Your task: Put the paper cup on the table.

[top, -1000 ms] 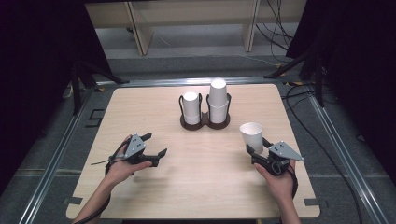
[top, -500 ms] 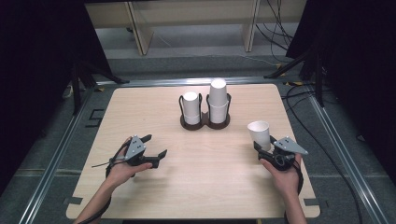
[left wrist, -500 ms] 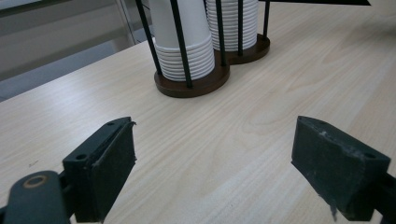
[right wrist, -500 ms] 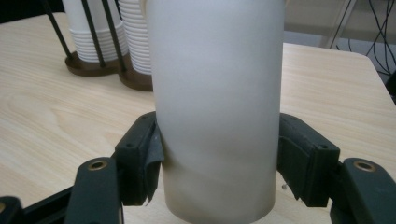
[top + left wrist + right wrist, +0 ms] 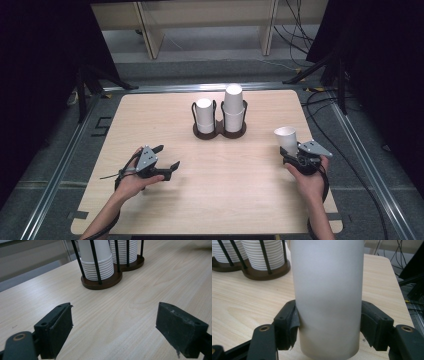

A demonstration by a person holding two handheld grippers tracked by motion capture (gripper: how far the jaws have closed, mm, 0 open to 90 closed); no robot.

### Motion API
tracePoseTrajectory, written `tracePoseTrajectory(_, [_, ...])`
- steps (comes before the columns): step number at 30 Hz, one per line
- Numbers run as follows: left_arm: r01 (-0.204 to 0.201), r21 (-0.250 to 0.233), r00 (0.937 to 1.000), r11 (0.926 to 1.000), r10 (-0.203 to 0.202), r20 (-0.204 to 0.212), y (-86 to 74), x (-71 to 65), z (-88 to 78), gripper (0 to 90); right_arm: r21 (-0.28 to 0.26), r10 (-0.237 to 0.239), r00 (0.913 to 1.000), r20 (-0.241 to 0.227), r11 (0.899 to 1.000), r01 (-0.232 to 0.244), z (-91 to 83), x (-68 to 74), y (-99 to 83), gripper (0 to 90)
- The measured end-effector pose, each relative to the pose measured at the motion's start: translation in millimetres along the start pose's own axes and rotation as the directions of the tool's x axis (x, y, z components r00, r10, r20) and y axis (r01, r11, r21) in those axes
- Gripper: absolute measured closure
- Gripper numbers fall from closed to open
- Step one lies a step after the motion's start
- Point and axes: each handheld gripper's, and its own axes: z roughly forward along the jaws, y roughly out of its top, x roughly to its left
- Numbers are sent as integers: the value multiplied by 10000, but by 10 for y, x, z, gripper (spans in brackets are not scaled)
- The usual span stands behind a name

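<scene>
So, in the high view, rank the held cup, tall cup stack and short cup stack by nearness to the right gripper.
1. Held cup, between its fingers.
2. Tall cup stack, holder's right side.
3. Short cup stack, holder's left side.

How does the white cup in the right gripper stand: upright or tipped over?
Upright. The white cup shows its open mouth on top, and the right gripper clamps its straight sides.
</scene>
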Motion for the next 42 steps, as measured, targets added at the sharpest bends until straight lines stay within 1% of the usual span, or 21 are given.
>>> tracePoseTrajectory(2, [27,-10,10000,10000,-27,-4,-1,1,-3,131,203,262,9996,-95,9995,-260,18,4,-8,364])
tracePoseTrajectory(4, [-10,75,10000,10000,10,-41,2,4,-14,132,263,203,9998,54,9994,-204,27,-1,-18,364])
tracePoseTrajectory(5, [-8,74,10000,10000,8,-37,2,6,-14,132,133,433,9991,38,9990,-433,42,14,-26,364])
tracePoseTrajectory(6, [-14,73,10000,10000,14,-32,1,8,-13,132,344,139,9999,-1,9993,-139,42,-10,-25,363])
tracePoseTrajectory(11, [-19,15,10000,10000,18,43,-9,1,1,132,541,186,9998,-56,9984,-182,57,-11,-29,363])
tracePoseTrajectory(13, [-35,110,10000,9999,35,5,-5,-4,-6,132,562,-102,9999,69,9984,98,67,-35,-25,363])
tracePoseTrajectory(17, [-61,160,10000,9999,60,58,-2,-4,-7,132,569,265,9996,-77,9980,-260,60,0,-23,359])
tracePoseTrajectory(18, [-99,165,9999,9998,98,59,-2,-3,-7,132,442,-122,9999,116,9990,116,58,-21,-21,357])
tracePoseTrajectory(21, [-81,122,10000,9999,80,49,-7,-7,-2,132,466,-64,9999,98,9989,60,53,-23,-25,353])
tracePoseTrajectory(22, [-78,100,10000,9999,78,42,-8,-9,-1,132,627,386,9992,58,9973,-388,42,9,-29,352])
tracePoseTrajectory(25, [-88,126,10000,9999,88,38,-5,-9,-5,132,536,82,10000,43,9985,-84,40,-19,-36,348])
tracePoseTrajectory(28, [-91,142,9999,9999,90,80,-5,-6,-5,132,683,455,9989,69,9966,-459,18,5,-40,343])
tracePoseTrajectory(29, [-85,91,9999,9999,84,54,-7,-8,-1,132,605,224,9997,10,9979,-224,24,-16,-41,342])
tracePoseTrajectory(30, [-103,94,9999,9999,102,48,-7,-8,-2,132,677,390,9992,60,9969,-393,13,1,-43,339])
tracePoseTrajectory(31, [-153,130,9999,9998,152,41,-6,-5,-6,132,633,8,10000,67,9980,-13,13,-26,-41,338])
tracePoseTrajectory(34, [-73,98,10000,9999,72,49,-11,-7,-6,132,755,420,9991,-54,9963,-414,-10,-5,-49,336])
tracePoseTrajectory(35, [-71,113,10000,9999,71,59,-12,-6,-7,133,640,-38,9999,122,9979,30,-5,-31,-57,335])
tracePoseTrajectory(38, [-69,87,10000,9999,68,48,-14,-10,-9,134,833,311,9995,-102,9961,-301,-25,-9,-61,332])
tracePoseTrajectory(40, [-45,-33,10000,10000,45,69,-17,-13,-2,133,796,230,9997,30,9966,-232,-41,-14,-66,331])
tracePoseTrajectory(41, [-57,-25,10000,10000,57,77,-15,-11,-3,133,802,394,9992,-21,9960,-391,-45,-9,-76,330])
tracePoseTrajectory(42, [-66,-24,10000,10000,66,65,-15,-10,-4,133,837,129,9999,18,9964,-130,-55,-23,-76,330])
